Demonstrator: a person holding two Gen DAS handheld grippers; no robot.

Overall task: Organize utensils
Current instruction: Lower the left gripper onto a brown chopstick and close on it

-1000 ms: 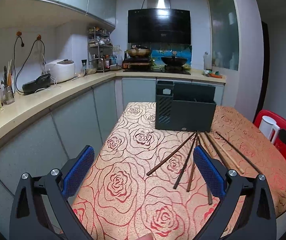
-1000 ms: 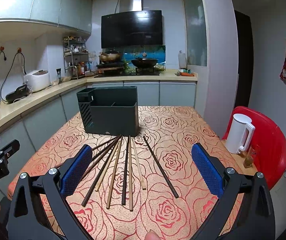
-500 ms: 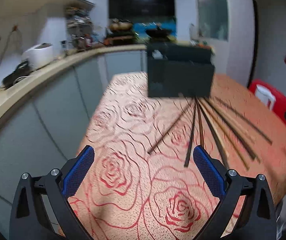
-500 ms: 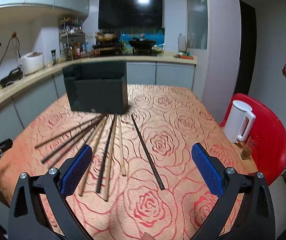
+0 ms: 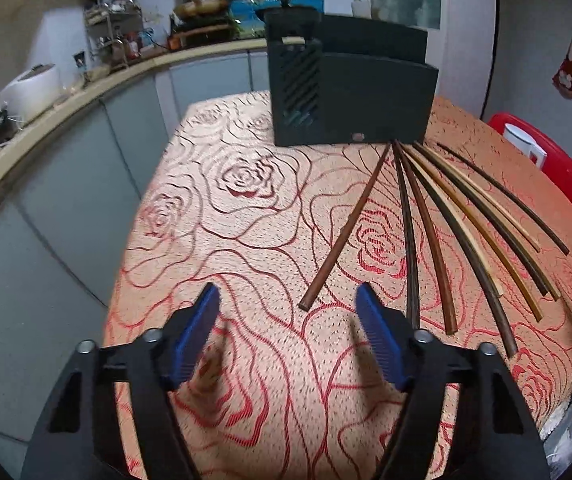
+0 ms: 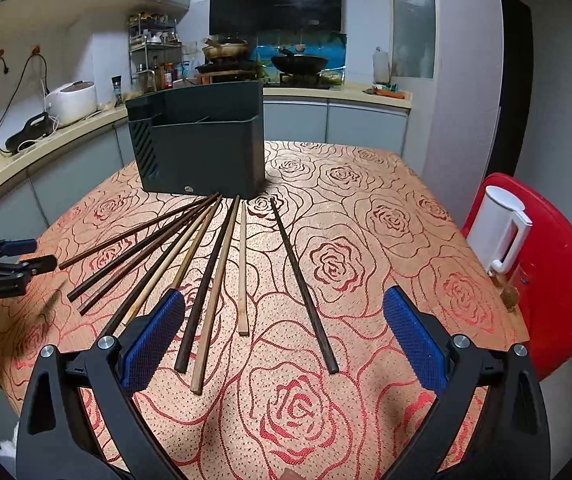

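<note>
Several dark and light wooden chopsticks [image 6: 222,264] fan out on the rose-patterned tablecloth [image 6: 366,216] in front of a dark grey utensil holder [image 6: 202,148]. They also show in the left wrist view [image 5: 438,236], with the holder [image 5: 350,92] behind them. My left gripper [image 5: 288,300] is open, low over the cloth, just short of the near end of the leftmost chopstick [image 5: 346,228]. It appears at the left edge of the right wrist view [image 6: 26,256]. My right gripper [image 6: 284,308] is open and empty above the near ends of the middle chopsticks.
A white kettle [image 6: 500,232] stands on a red chair [image 6: 558,280] right of the table. A kitchen counter [image 6: 46,136] with a rice cooker [image 6: 72,102] runs along the left. The table's left edge [image 5: 134,216] drops off beside my left gripper.
My left gripper has dropped and moved forward toward the leftmost chopstick, and its jaws have narrowed. My right gripper has lowered and moved closer over the chopsticks, still wide open.
</note>
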